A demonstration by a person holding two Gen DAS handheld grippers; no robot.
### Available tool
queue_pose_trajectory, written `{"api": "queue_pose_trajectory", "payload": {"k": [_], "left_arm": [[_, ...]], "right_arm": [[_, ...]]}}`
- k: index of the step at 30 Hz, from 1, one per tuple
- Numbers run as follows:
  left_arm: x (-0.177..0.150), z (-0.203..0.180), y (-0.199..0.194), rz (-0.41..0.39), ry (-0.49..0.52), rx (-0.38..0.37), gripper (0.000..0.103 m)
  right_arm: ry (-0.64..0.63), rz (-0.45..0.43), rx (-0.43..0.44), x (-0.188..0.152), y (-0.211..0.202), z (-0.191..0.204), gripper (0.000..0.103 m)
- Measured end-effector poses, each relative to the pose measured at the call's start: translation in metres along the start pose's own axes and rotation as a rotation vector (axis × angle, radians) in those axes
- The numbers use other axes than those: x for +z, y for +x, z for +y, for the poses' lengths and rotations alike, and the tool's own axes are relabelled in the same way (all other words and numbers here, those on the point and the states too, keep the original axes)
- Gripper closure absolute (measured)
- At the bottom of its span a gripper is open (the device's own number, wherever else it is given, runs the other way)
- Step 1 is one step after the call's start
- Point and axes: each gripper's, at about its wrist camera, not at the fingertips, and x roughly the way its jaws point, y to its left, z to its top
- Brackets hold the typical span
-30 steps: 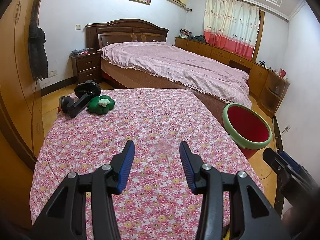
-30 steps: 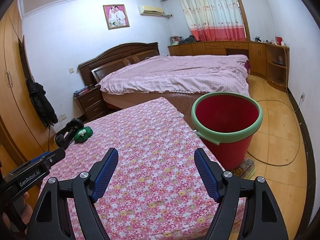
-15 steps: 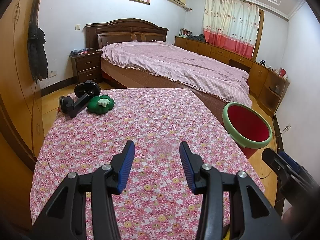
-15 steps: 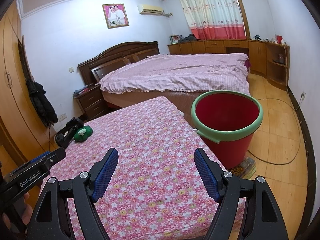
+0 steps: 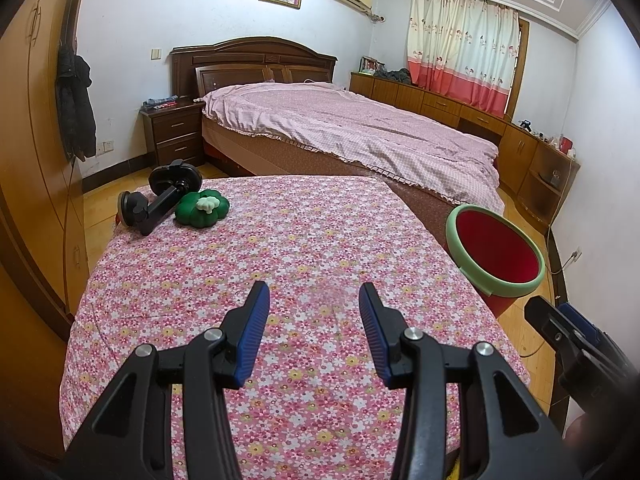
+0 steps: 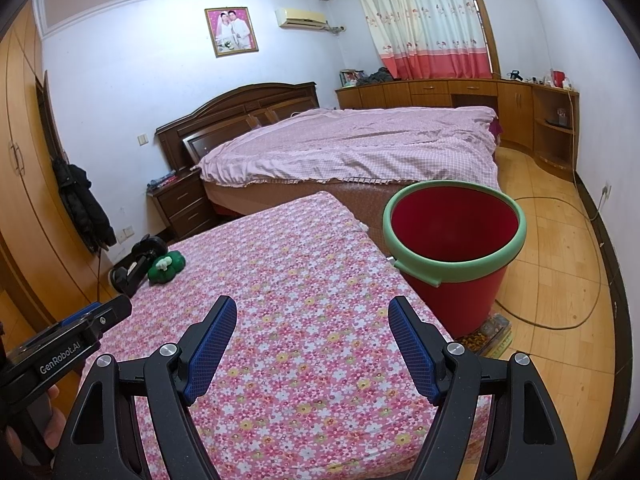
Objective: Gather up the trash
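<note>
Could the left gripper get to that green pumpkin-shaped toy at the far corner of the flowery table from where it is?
Probably yes. The left gripper is open and empty, with only bare cloth before the green pumpkin-shaped toy; a black clamp stand touches its far side.

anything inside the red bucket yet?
Nothing visible in the red bucket: only bare red inner wall shows in both views. Its near rim hides the bottom, so the floor of it can't be checked.

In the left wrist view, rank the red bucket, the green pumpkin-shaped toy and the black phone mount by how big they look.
Largest to smallest as they appear:
1. red bucket
2. black phone mount
3. green pumpkin-shaped toy
The mount and toy lie side by side at the far corner, so their order is fair. The bucket sits nearer the camera, which exaggerates it.
</note>
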Motion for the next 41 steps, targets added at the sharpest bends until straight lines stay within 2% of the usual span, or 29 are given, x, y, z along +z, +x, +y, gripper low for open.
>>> {"api": "queue_pose_trajectory", "payload": {"k": [41], "left_arm": [[-0.0021,0.0021,0.0025,0.019,-0.01,0.008,0.056]], "right_arm": [[0.004,0.005,-0.003,-0.0027,0.0012,-0.0013,0.024]]}}
